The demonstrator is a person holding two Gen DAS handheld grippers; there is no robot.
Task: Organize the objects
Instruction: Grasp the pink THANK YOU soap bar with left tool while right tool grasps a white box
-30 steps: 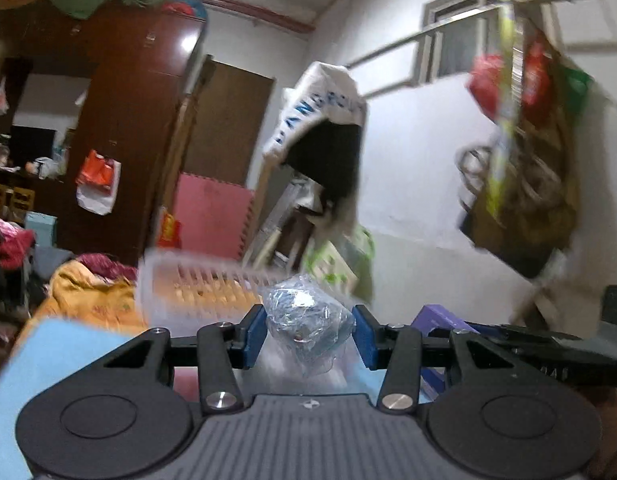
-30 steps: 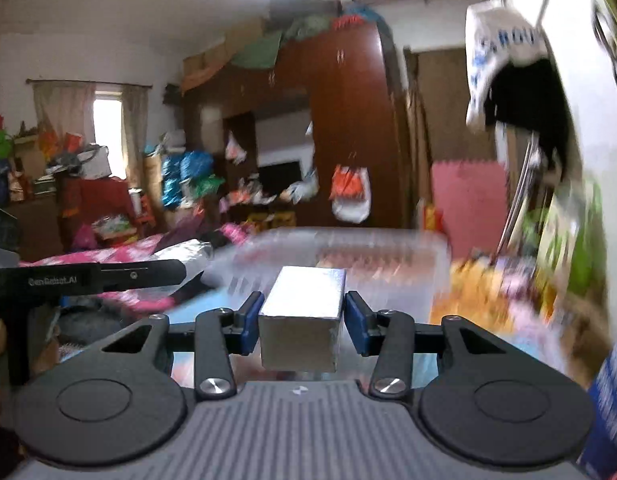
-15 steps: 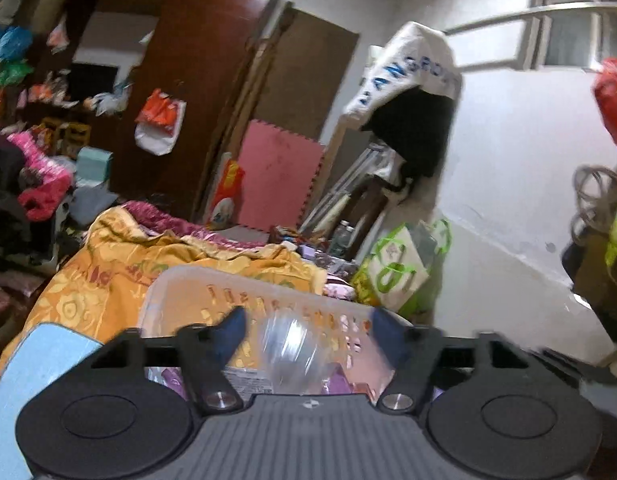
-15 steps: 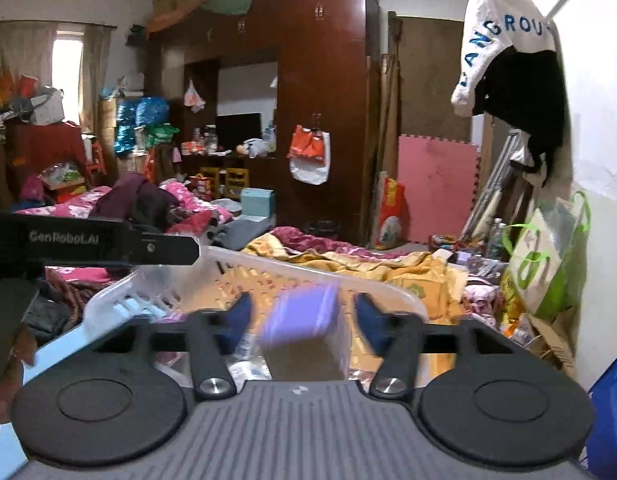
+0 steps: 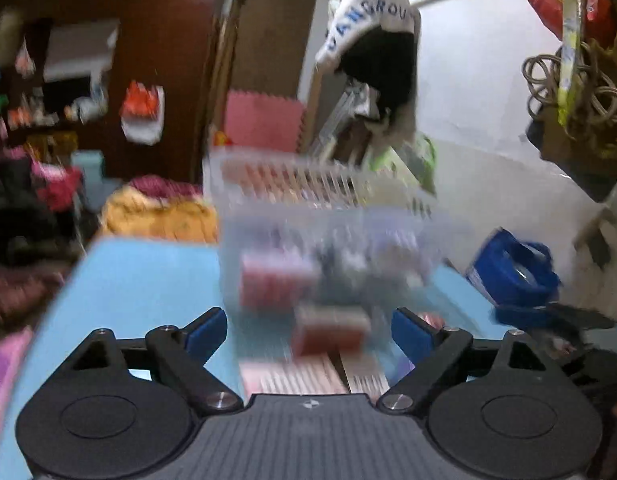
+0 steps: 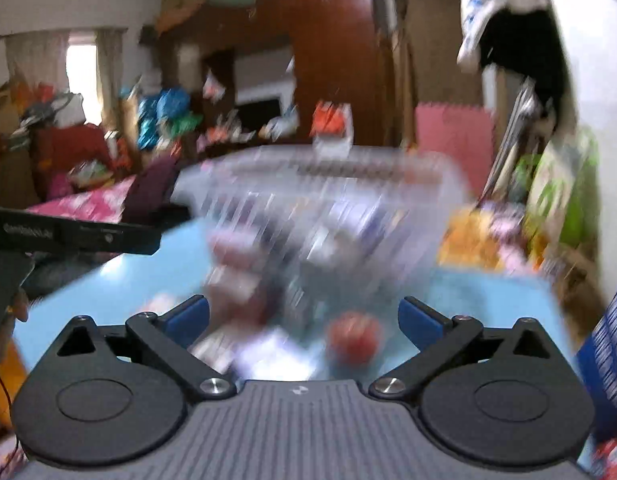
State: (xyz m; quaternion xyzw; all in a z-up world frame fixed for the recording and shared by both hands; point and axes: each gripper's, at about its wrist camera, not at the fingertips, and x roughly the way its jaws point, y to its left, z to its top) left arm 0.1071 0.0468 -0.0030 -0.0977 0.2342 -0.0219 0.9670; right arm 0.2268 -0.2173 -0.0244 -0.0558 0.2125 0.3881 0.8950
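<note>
Basket sits beyond both empty, spread claws.

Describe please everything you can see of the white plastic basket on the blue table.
The white plastic basket is translucent, with slotted walls and a plain rim, and looks like thin moulded plastic. It stands upright on the light blue table, ahead of both open grippers, touched by neither. Motion blur smears it in both views. Pinkish and purplish packages show through its wall; what they are I cannot tell.

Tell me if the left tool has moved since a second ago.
Yes. The left tool has pulled back and tipped down: the white basket, once just beyond its fingers, now sits farther off, with blue table between.
</note>
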